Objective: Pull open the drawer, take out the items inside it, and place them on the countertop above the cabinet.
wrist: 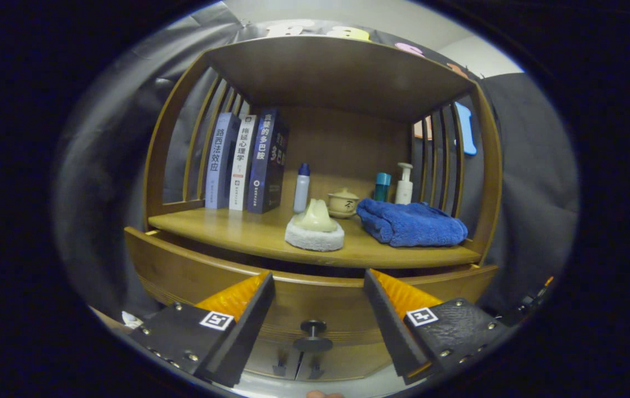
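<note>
A wooden cabinet has a countertop [237, 235] under an upper shelf. Below the countertop sits the drawer [193, 273], with a dark round knob [313, 330] at the middle of its front. A dark gap runs between the drawer's top rim and the countertop edge, so the drawer stands out a little. Its inside is hidden. My gripper [319, 275] is open, its fingers spread to either side of the knob and holding nothing. The knob lies between and just below the fingertips.
On the countertop stand three books [246, 160], a small blue-capped bottle [302, 189], a brush on a white pad [315, 226], a lidded cup [343, 203], a blue towel [410, 223], a teal bottle [382, 186] and a white pump bottle [404, 183]. Cabinet doors [298, 365] lie under the drawer.
</note>
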`<action>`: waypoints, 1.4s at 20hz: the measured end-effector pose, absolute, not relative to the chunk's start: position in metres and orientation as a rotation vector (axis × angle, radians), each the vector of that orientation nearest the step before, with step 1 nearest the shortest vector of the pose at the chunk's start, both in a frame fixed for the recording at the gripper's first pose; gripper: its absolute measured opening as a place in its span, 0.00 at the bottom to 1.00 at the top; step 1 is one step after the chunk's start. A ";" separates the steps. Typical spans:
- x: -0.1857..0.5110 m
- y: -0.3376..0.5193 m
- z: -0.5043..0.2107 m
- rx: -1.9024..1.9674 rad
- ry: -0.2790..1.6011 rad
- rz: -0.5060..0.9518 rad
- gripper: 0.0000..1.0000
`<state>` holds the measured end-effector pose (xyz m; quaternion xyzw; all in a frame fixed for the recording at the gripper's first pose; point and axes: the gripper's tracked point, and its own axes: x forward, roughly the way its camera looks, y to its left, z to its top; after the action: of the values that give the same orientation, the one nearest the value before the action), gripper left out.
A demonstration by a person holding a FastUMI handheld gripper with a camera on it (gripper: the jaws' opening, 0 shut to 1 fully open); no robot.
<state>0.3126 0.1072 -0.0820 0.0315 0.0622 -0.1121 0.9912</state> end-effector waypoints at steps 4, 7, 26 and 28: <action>0.321 0.106 -0.083 0.041 0.119 -0.223 0.98; 0.327 0.105 -0.084 0.046 0.121 -0.224 0.99; 0.331 0.101 -0.079 0.030 0.105 -0.227 0.98; 0.326 0.098 -0.067 0.025 0.071 -0.235 0.97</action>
<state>0.3261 0.0977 -0.0671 0.0127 0.0356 -0.1174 0.9924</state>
